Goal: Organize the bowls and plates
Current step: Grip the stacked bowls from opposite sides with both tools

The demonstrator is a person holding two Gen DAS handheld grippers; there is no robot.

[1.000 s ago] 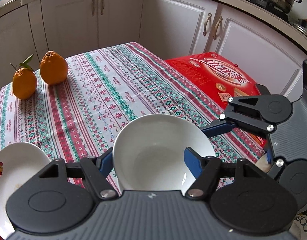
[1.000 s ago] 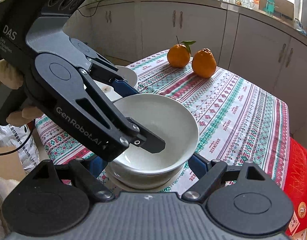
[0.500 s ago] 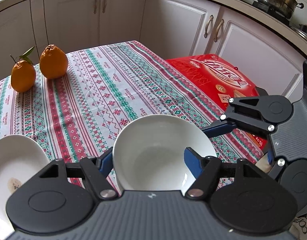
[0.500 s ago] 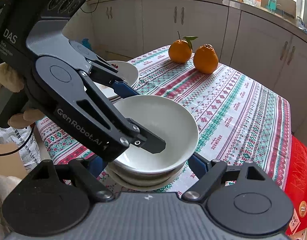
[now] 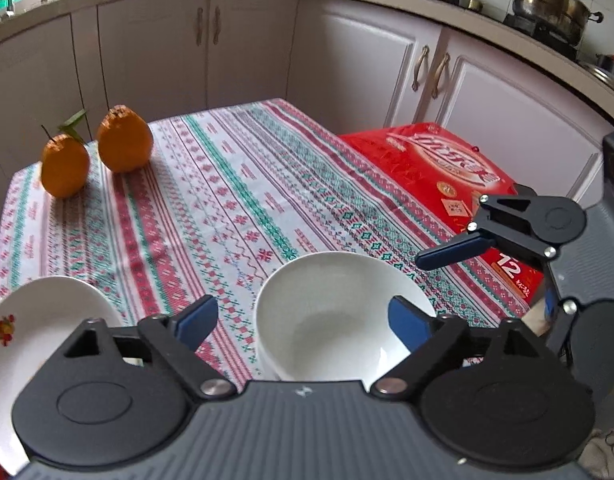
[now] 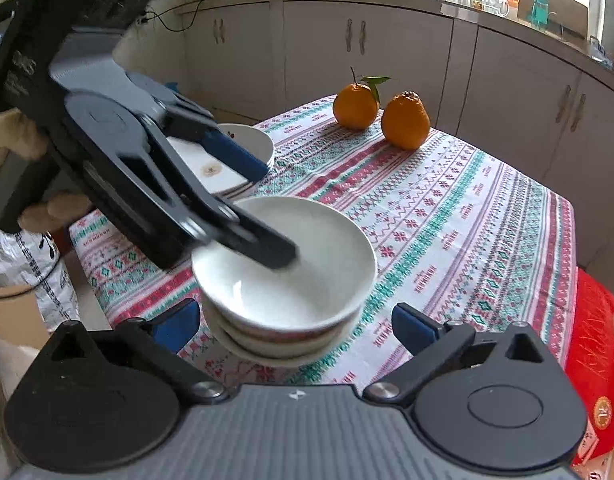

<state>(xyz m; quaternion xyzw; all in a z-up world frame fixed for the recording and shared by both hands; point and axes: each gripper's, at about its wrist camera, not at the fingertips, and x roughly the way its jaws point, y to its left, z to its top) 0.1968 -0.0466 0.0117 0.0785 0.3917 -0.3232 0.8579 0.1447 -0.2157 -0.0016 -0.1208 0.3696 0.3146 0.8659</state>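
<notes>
A stack of white bowls (image 6: 283, 280) stands on the patterned tablecloth near the table's front edge; the top bowl also shows in the left wrist view (image 5: 335, 320). My left gripper (image 5: 303, 320) is open, one finger over the bowl's inside, the other outside its left wall. My right gripper (image 6: 295, 324) is open, its fingers either side of the stack, apart from it. A stack of white plates with a fruit print (image 6: 235, 160) lies to the left, also seen in the left wrist view (image 5: 35, 340).
Two oranges (image 6: 381, 114) sit at the far side of the table (image 6: 467, 216). A red box (image 5: 447, 184) lies beside the table on the right. White kitchen cabinets (image 5: 243, 48) run behind. A pot (image 5: 547, 4) stands on the stove.
My left gripper has opened, let go of the top bowl and pulled up and back. The bowl now rests on the stack. The right gripper has backed off slightly.
</notes>
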